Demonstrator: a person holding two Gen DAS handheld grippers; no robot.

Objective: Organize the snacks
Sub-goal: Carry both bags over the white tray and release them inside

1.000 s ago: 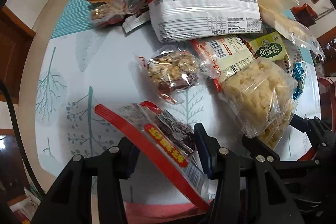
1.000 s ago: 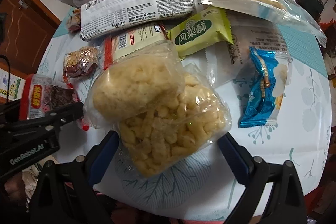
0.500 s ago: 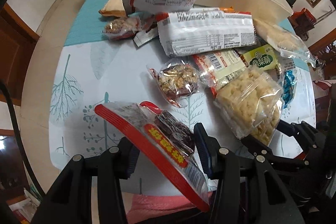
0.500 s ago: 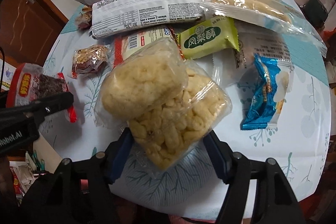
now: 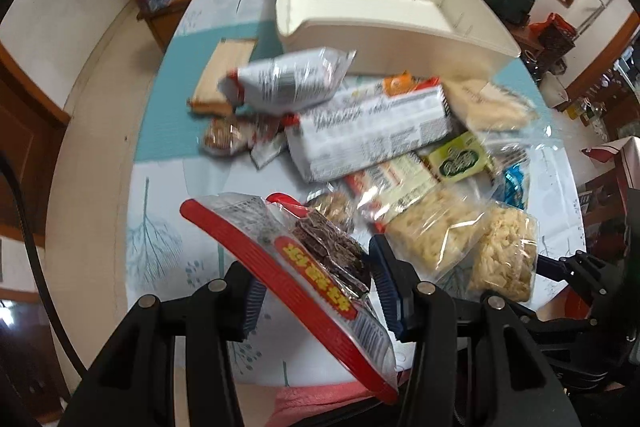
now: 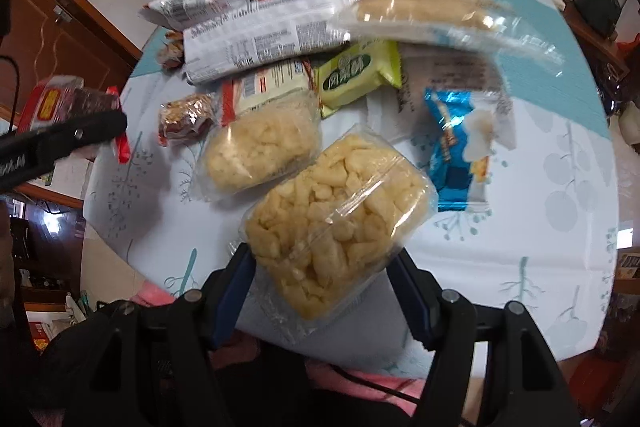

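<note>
My left gripper [image 5: 316, 283] is shut on a red-edged packet of dark snack pieces [image 5: 248, 227] and holds it tilted well above the table. The right wrist view shows that packet [image 6: 52, 99] at the far left. My right gripper [image 6: 322, 267] is shut on a clear bag of yellow puffed snack [image 6: 336, 203], its pads pressing on both sides. A second bag of the same puffs [image 6: 256, 147] lies just beyond it, on the cloth. A cream plastic bin [image 5: 360, 7] stands at the far side of the table, with nothing visible inside.
Between me and the bin lies a heap: a long white packet [image 5: 368, 131], a green pastry packet [image 6: 356, 75], a blue packet [image 6: 456, 147], a small nut-date sweet [image 6: 184, 115], wafers [image 5: 224, 75]. The round table's edge [image 5: 120, 187] curves at the left.
The left gripper has risen with the red packet, so the bin's inside now shows. The right jaws have shut on the nearer puff bag and drawn it off the other bag.
</note>
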